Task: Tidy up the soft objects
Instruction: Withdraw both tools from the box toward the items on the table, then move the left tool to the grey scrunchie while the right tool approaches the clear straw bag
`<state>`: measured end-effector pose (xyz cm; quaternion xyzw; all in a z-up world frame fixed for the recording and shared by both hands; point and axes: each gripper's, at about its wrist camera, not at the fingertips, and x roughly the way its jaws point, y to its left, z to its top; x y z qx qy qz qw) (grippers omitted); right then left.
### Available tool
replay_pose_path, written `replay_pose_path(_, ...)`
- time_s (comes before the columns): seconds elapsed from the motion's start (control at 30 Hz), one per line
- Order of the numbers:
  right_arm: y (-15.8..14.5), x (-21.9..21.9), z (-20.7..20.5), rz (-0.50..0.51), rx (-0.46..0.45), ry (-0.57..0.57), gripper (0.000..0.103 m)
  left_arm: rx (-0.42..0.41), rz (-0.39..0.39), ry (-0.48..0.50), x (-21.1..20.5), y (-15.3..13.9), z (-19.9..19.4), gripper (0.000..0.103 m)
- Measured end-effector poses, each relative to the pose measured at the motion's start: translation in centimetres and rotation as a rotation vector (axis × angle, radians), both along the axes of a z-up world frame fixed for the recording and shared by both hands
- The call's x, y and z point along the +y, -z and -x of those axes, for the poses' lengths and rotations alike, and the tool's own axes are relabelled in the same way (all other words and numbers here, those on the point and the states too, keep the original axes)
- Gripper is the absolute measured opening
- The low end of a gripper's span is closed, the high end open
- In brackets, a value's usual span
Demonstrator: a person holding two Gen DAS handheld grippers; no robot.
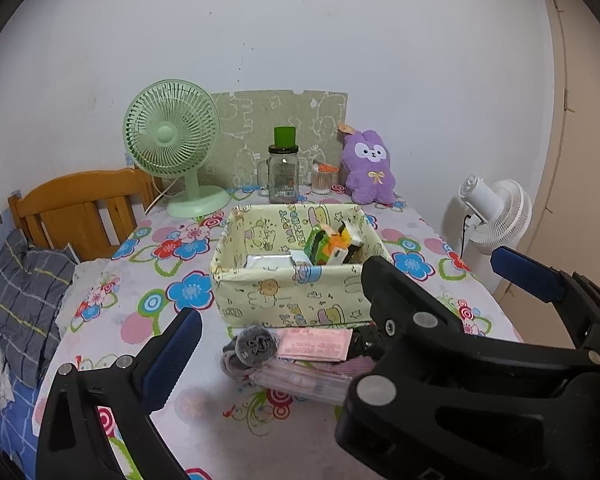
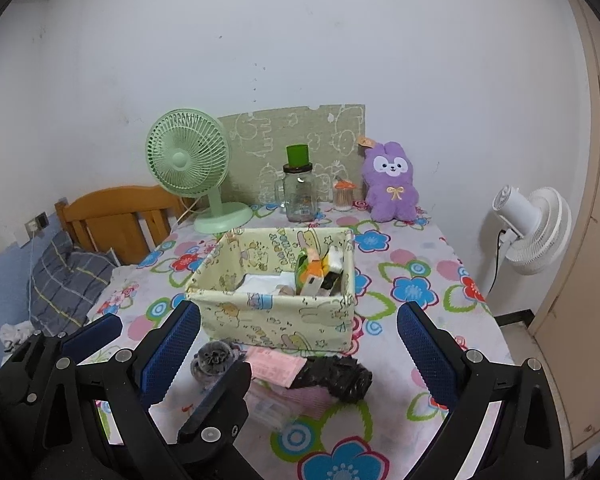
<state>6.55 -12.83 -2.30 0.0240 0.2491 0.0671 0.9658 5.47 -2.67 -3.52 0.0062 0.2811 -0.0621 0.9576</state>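
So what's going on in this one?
A person holds two grippers over a flower-patterned table. Both the left gripper and the right gripper have open jaws and hold nothing. A grey scrunchie, pink packet and black bundle lie in front of the fabric basket, not yet picked up.

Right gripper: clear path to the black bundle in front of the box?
Probably yes. The right gripper is open, and the black bundle lies between its fingers' line, nothing over it; the left gripper's finger sits beside it.

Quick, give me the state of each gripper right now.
Left gripper: open, holding nothing, above the grey scrunchie.
Right gripper: open, holding nothing, facing the fabric basket.
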Motion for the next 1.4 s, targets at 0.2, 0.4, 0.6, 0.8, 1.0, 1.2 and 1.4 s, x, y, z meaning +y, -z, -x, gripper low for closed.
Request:
replay_pose_path(0.2, 1.7, -0.1, 0.3, -0.004, 0.019, 0.007, 0.100, 0.005, -0.001, 0.009, -0.1, 1.9, 0.2, 0.103)
replay_pose_path(0.4, 3.9, -0.1, 0.5, 0.008, 0.045, 0.007, 0.100, 0.023, -0.005, 0.013, -0.2, 4.0, 0.3, 0.103)
replay_pose_path(0.6, 5.8, -0.1, 0.3, 0.005, 0.065, 0.007, 0.100, 0.035, -0.011, 0.012, -0.3, 5.6, 0.3, 0.103)
replay_pose_path(0.8, 7.3, -0.3, 0.4, 0.003, 0.065, 0.019, 0.100, 0.047, 0.002, 0.010, -0.3, 7.1, 0.4, 0.103)
replay_pose_path(1.0, 8.4, -0.3, 0.7, 0.015, 0.056, 0.010, 0.096, 0.076, 0.017, 0.018, -0.3, 8.5, 0.4, 0.103)
replay_pose_path(1.2, 9.7, -0.5, 0.8, 0.012, 0.076, 0.025, 0.093, 0.104, 0.017, 0.009, -0.2, 9.8, 0.4, 0.103)
replay_pose_path(1.4, 10.9, -0.5, 0.3, 0.020, 0.112, 0.021, 0.087, 0.144, 0.020, -0.009, 0.3, 10.9, 0.0, 0.102)
